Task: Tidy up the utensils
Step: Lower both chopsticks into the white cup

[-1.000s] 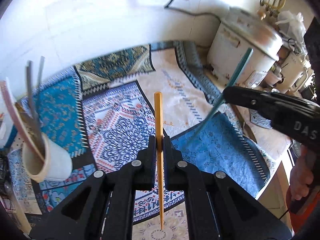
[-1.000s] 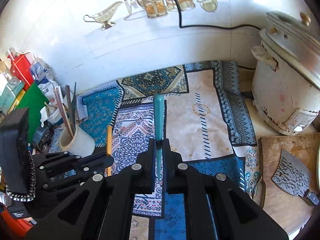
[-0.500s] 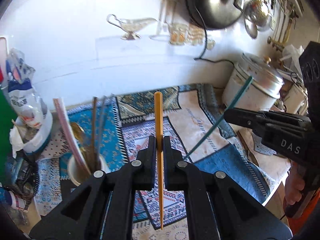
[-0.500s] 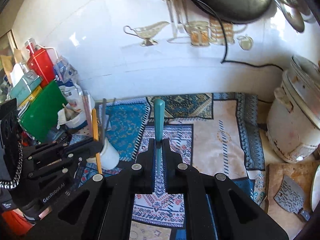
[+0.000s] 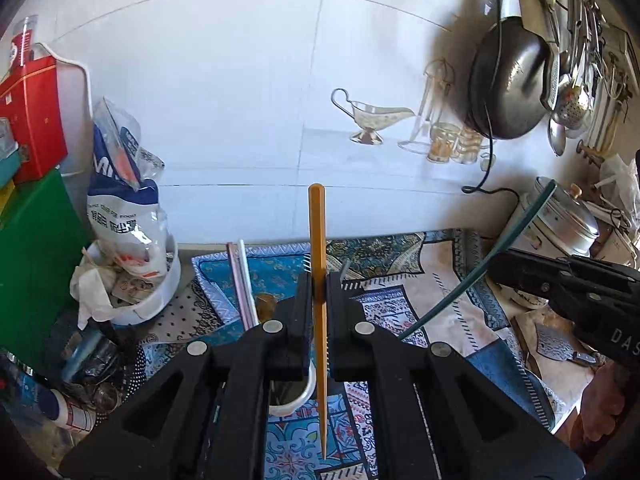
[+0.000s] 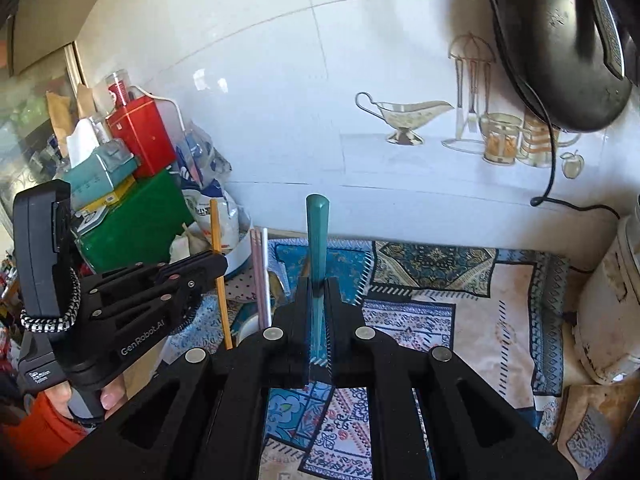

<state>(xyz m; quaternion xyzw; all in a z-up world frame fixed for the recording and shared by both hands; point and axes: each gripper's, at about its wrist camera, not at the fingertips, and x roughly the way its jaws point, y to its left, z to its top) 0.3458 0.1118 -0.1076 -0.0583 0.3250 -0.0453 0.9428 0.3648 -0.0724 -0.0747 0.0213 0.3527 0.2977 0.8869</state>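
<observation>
— Both grippers are clamping chopsticks?

— Yes: left gripper [image 5: 319,300] is pinching the yellow chopstick [image 5: 317,240], right gripper [image 6: 318,300] the green chopstick [image 6: 317,232], over the white cup [image 5: 294,394] near the cloth's left edge. Lower tips first.

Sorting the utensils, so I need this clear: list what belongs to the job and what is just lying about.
Part of the job:
- orange chopstick, clamped in the left hand-held gripper
- teal chopstick, clamped in the right hand-held gripper
- white utensil cup
- pink chopsticks standing in it

Lying about:
- cleaver
- rice cooker
- green box
- red tin
</observation>
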